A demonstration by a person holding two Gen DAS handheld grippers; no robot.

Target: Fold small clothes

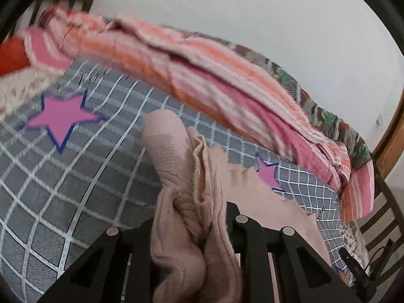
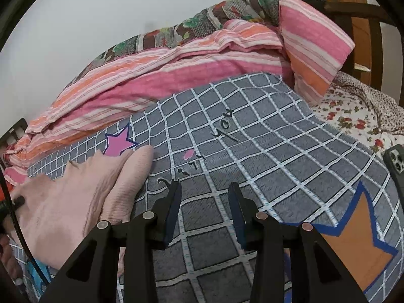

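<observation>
Here left claw [image 1: 194,229] pinching pink garment [image 1: 176,166]; right claw [image 2: 205,214] spread, empty.

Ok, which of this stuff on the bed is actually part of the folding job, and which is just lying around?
Job:
pink garment, bunched in the left tongs
right tongs, open, holding nothing
grid sheet, the work surface

Lying about:
striped blanket
floral quilt
phone
</observation>
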